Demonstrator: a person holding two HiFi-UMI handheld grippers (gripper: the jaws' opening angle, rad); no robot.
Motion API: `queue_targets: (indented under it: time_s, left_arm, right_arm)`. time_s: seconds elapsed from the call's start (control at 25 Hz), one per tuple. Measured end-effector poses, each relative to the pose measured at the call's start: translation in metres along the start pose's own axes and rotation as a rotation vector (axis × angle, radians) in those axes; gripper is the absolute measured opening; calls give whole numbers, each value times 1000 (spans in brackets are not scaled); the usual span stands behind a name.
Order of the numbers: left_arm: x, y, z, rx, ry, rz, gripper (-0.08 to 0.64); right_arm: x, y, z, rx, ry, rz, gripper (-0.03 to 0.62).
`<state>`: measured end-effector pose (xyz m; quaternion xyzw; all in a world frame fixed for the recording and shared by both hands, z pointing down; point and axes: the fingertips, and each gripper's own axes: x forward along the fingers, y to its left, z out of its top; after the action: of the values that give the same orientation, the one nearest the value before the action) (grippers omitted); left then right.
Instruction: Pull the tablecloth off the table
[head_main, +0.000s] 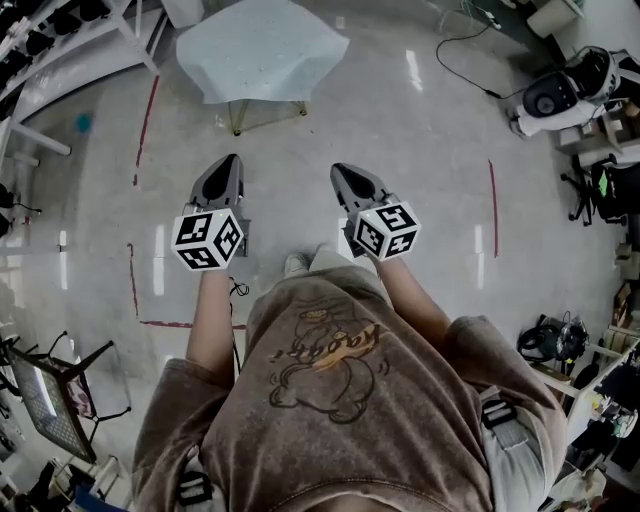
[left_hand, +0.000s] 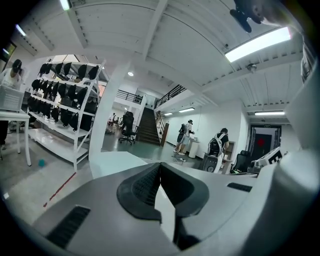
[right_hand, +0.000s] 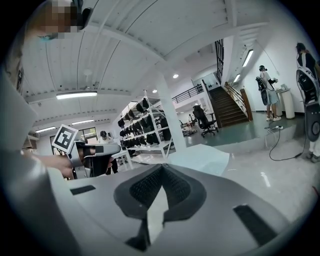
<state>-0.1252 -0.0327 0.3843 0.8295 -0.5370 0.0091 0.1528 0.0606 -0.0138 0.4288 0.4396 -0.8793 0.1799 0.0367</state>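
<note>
A pale blue-white tablecloth drapes a small table at the top of the head view, its thin metal legs showing below the hem. The cloth also shows as a pale sheet in the left gripper view and the right gripper view. My left gripper and right gripper hang side by side in the air, short of the table, pointing toward it. Both are shut with nothing between the pads. In the right gripper view the left gripper appears at the left.
Glossy grey floor with red tape lines lies all around. White shelving runs along the left, a black chair at lower left. A white machine and cluttered gear stand at the right. People stand far off by a staircase.
</note>
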Motion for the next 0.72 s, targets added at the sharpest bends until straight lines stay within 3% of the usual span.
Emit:
queue_targets:
  time_s: [0.72]
  left_arm:
    - [73, 21, 19, -46, -17, 68, 18]
  right_arm:
    - [90, -46, 36, -12, 18, 138, 6]
